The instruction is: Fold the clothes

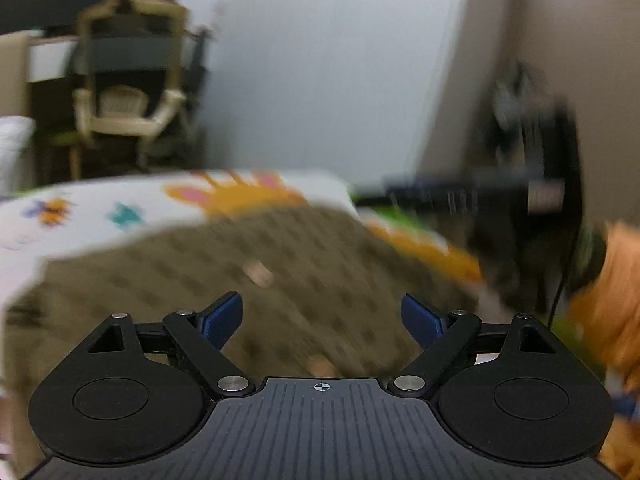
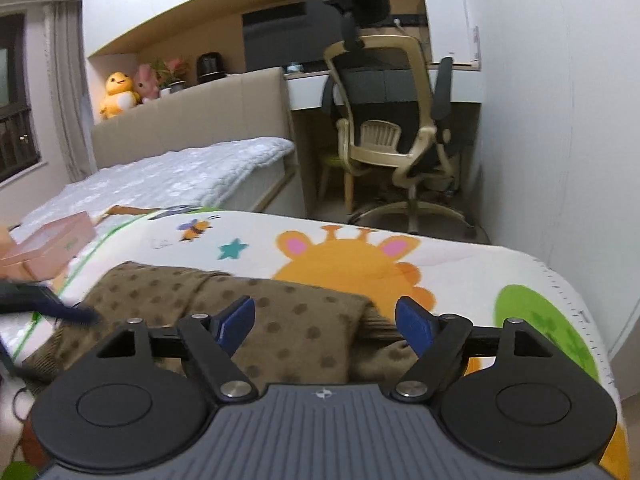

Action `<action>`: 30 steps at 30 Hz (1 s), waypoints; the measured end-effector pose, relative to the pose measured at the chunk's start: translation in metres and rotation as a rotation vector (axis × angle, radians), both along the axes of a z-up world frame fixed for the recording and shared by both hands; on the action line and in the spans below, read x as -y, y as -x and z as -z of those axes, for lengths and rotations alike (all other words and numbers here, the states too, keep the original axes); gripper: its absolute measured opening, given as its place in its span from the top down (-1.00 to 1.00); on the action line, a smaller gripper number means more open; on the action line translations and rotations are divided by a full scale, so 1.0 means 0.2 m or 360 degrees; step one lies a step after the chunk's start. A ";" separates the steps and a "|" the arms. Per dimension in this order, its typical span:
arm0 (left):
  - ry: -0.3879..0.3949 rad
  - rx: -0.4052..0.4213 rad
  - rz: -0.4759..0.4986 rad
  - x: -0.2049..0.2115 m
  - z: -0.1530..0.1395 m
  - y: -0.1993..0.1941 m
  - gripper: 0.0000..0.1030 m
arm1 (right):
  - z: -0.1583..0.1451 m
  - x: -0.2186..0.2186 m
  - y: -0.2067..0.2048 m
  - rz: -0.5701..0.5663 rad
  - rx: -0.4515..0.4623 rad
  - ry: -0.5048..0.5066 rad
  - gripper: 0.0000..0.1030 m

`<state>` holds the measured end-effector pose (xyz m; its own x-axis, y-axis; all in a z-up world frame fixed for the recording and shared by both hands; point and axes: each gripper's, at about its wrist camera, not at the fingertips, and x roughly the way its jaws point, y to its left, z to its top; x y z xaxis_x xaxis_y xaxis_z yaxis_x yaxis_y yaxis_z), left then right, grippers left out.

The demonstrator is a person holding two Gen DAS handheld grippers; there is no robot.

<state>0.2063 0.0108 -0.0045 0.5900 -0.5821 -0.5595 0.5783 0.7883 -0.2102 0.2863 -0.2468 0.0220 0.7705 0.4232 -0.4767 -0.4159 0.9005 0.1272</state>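
A brown garment with dark polka dots (image 2: 240, 320) lies folded on a white cartoon-print quilt (image 2: 460, 264). In the right wrist view my right gripper (image 2: 324, 322) hovers over its near part, blue pads (image 2: 236, 322) spread apart with nothing pinched between them. In the blurred left wrist view the same dotted garment (image 1: 248, 280) fills the middle, and my left gripper (image 1: 322, 318) stands open above it, empty. The other gripper (image 1: 460, 192) shows as a dark blurred streak at the right there, and the left one as a dark blur (image 2: 48, 306) at the left edge of the right wrist view.
A beige office chair (image 2: 392, 128) stands by a desk beyond the quilt's far edge. A bed with a grey cover (image 2: 180, 176) lies to the left, pink boxes (image 2: 48, 248) beside the quilt. An orange plush shape (image 1: 608, 312) sits at the right.
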 end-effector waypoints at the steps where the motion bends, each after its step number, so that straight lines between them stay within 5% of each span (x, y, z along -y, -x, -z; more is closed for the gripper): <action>1: -0.0014 -0.0054 0.0037 0.03 0.05 0.01 -0.77 | 0.00 -0.01 0.02 -0.0013 0.0001 0.0011 -0.53; 5: -0.0155 -0.0096 0.0138 0.07 0.15 0.11 -0.81 | -0.01 -0.01 0.09 -0.0047 0.0007 0.0027 -0.57; 9: -0.0107 -0.0119 0.0150 0.02 0.13 0.16 -0.82 | -0.01 -0.11 0.13 -0.0171 0.0002 0.0019 -0.57; 13: -0.0040 -0.0181 0.0097 -0.05 0.10 0.21 -0.83 | 0.04 -0.40 0.20 -0.0403 0.0113 0.0220 -0.57; 17: -0.0013 -0.0173 0.0036 -0.13 0.06 0.26 -0.84 | 0.13 -0.57 0.23 -0.0381 0.0219 0.0560 -0.57; 20: 0.0066 -0.0161 -0.0014 -0.21 0.03 0.27 -0.86 | 0.20 -0.54 0.23 -0.0369 0.0143 0.0679 -0.58; 25: 0.0172 -0.0127 -0.0251 -0.31 -0.02 0.17 -0.88 | 0.24 -0.45 0.29 -0.0352 0.0109 0.0731 -0.72; 30: 0.0137 -0.0170 -0.0522 -0.35 0.00 0.03 -0.88 | 0.17 -0.42 0.32 -0.0313 0.0137 0.0622 -0.73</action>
<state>0.2003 0.0802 -0.0036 0.6942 -0.4188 -0.5855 0.2683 0.9053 -0.3294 0.2224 -0.1622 -0.0112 0.7372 0.3666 -0.5676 -0.5783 0.7768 -0.2494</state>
